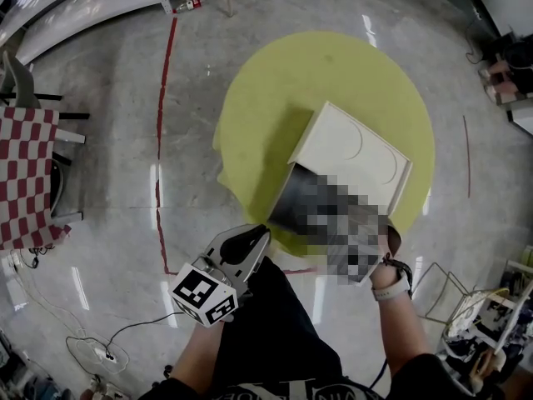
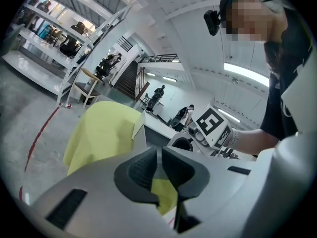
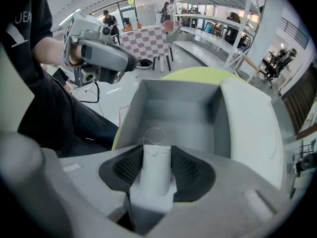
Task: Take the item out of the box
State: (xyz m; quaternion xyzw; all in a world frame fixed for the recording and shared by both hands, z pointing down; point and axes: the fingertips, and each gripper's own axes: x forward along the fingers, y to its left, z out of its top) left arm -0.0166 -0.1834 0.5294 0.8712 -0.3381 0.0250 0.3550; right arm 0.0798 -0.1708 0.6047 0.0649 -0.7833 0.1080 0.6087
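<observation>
Box [image 1: 351, 150] on yellow table [image 1: 271, 82], glossy grey floor [image 1: 108, 215]

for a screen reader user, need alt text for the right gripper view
The right gripper is shut on a white roll with a thin thread at its top; beyond it, an open grey box sits on a yellow-green table.
</observation>
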